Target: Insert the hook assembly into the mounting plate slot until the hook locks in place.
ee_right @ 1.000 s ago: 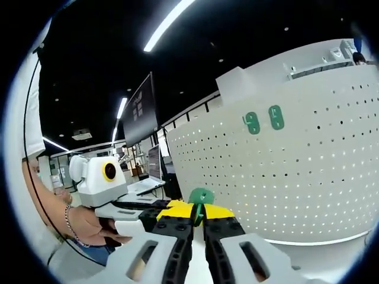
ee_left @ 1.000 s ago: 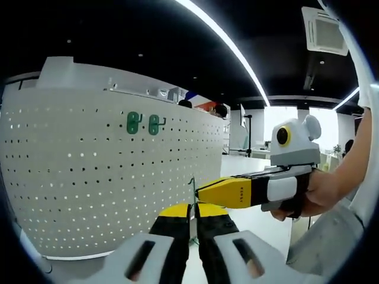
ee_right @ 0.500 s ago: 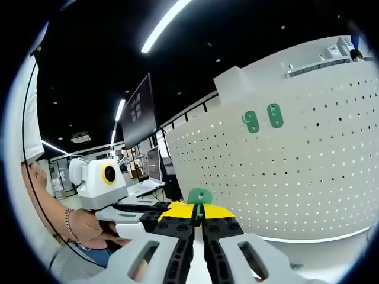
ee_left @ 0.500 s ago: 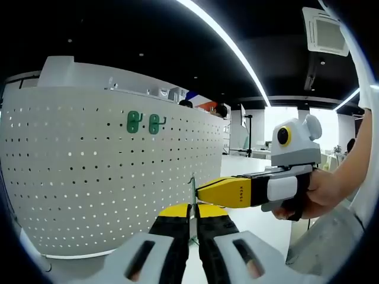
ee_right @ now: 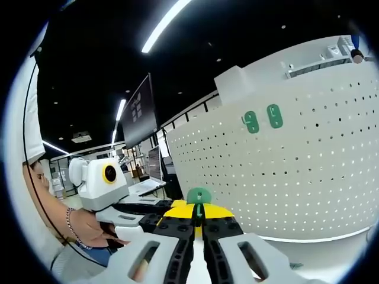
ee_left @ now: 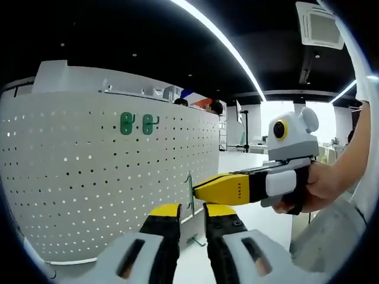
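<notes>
right claw gripping green hook, left claw parted

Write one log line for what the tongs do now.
left tongs open | right tongs shut on green hook | pegboard carries two mounted hooks

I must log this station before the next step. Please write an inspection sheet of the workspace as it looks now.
Surface: white pegboard, upright, full of holes.
Job's things: green hook piece between the right gripper's jaws; two green hooks already mounted high on the pegboard.
Clutter: nothing seen.
Grippers: right gripper shut on the green hook piece; left gripper open, jaws either side of that piece.
Cables: nothing seen.
Surroundings: ceiling light strips, dark ceiling, monitor.
</notes>
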